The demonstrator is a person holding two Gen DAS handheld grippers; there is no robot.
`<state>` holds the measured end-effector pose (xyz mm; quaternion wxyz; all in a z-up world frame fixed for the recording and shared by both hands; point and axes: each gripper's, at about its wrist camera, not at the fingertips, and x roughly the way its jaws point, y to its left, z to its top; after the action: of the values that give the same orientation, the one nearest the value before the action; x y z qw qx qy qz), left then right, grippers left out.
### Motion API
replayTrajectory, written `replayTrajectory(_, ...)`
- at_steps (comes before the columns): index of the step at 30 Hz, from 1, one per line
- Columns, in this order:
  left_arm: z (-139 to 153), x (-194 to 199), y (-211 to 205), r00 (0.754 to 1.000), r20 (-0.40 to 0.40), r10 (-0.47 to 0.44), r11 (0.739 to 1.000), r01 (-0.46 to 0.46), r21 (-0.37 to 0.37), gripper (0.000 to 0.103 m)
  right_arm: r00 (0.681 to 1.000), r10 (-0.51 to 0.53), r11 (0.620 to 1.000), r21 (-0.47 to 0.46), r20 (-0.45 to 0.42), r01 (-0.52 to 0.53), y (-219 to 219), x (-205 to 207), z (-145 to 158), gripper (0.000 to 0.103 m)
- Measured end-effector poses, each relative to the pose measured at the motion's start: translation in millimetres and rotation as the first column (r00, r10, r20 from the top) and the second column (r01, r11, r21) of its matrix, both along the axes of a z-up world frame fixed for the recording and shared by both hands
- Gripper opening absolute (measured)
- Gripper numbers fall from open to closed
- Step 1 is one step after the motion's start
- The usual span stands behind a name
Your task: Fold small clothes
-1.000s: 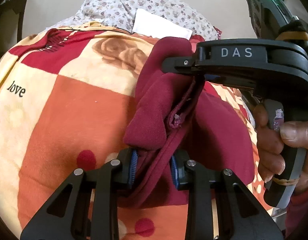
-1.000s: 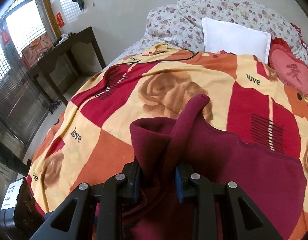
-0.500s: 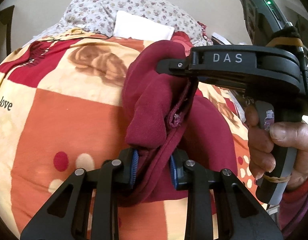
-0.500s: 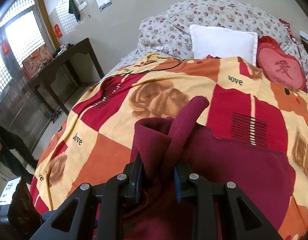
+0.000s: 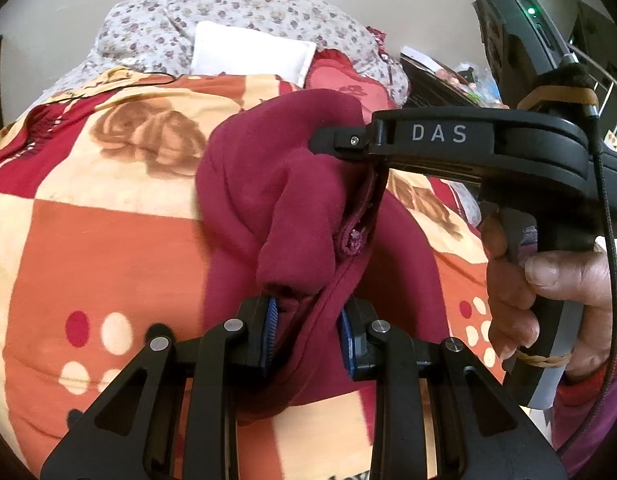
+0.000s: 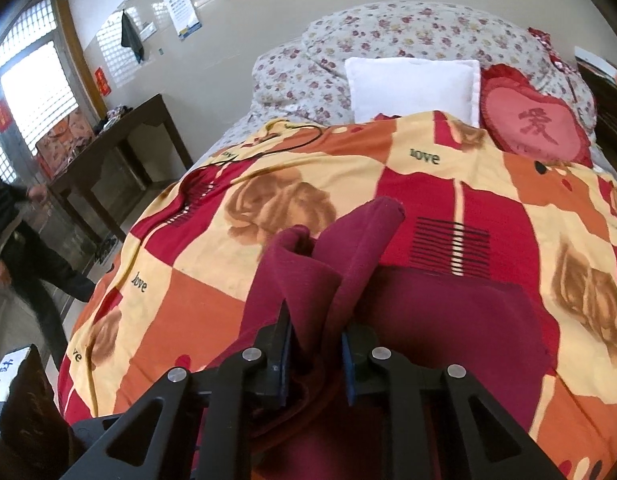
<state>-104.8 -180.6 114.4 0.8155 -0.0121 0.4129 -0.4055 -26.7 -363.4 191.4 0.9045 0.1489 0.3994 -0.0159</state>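
- While both tools are gripping it, the maroon garment (image 5: pixel 292 208) is hanging bunched above the patterned blanket (image 5: pixel 108 248); I am clamping one gathered edge in the left gripper (image 5: pixel 308 320), its blue pads pressing cloth from both sides.
- I am pinching a second fold in the right gripper (image 6: pixel 316 344), jaws clenched on fabric; the rest of the cloth is trailing to the right across the bed.
- I am holding the two tools close together, the right one just beyond and right of the left; the folded edge is running between them, so I judge the coming lay-down is depending on drawing them apart along that line.
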Motion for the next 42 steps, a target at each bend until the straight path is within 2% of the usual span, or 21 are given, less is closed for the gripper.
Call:
replayTrajectory(9, 7, -18, -35, 0.998, 0.016, -0.059, 0.998, 0.059, 0.017, 0.025, 0.999, -0.049, 0.999, 0.011, 0.012, 0.049, -36, -26, 1, 0.017)
replayTrajectory(20, 13, -42, -103, 0.984, 0.016, -0.177, 0.984, 0.177, 0.028, 0.025, 0.989, -0.146, 0.989, 0.027, 0.021, 0.145, -101, -73, -2, 0.016)
replayTrajectory(27, -3, -47, -137, 0.978, -0.001, -0.207, 0.976, 0.206, 0.070, 0.025, 0.982, -0.188, 0.980, 0.068, -0.015, 0.189, -136, -80, -33, 0.016)
replayTrajectory(34, -17, -45, -144, 0.980, -0.042, -0.192, 0.975, 0.196, 0.102, 0.025, 0.981, -0.185, 0.976, 0.108, -0.050, 0.190, -152, -66, -70, 0.016)
replayTrajectory(36, -13, -48, -141, 0.977, -0.048, -0.210, 0.970, 0.214, 0.115, 0.028, 0.981, -0.189, 0.975, 0.117, -0.032, 0.191, -156, -71, -71, 0.023)
replayTrajectory(37, -10, -52, -138, 0.973, -0.050, -0.226, 0.965, 0.230, 0.122, 0.029, 0.978, -0.205, 0.973, 0.098, -0.036, 0.208, -158, -75, -69, 0.037)
replayTrajectory(38, -5, -56, -133, 0.969, -0.051, -0.243, 0.961, 0.247, 0.122, 0.032, 0.973, -0.229, 0.970, 0.073, -0.038, 0.231, -161, -80, -65, 0.042)
replayTrajectory(39, 1, -60, -125, 0.965, -0.048, -0.257, 0.958, 0.261, 0.115, 0.038, 0.969, -0.244, 0.968, 0.059, -0.032, 0.246, -163, -89, -59, 0.043)
replayTrajectory(42, 17, -68, -103, 0.958, -0.020, -0.287, 0.953, 0.288, 0.094, 0.040, 0.971, -0.239, 0.968, 0.081, 0.012, 0.238, -160, -112, -39, 0.043)
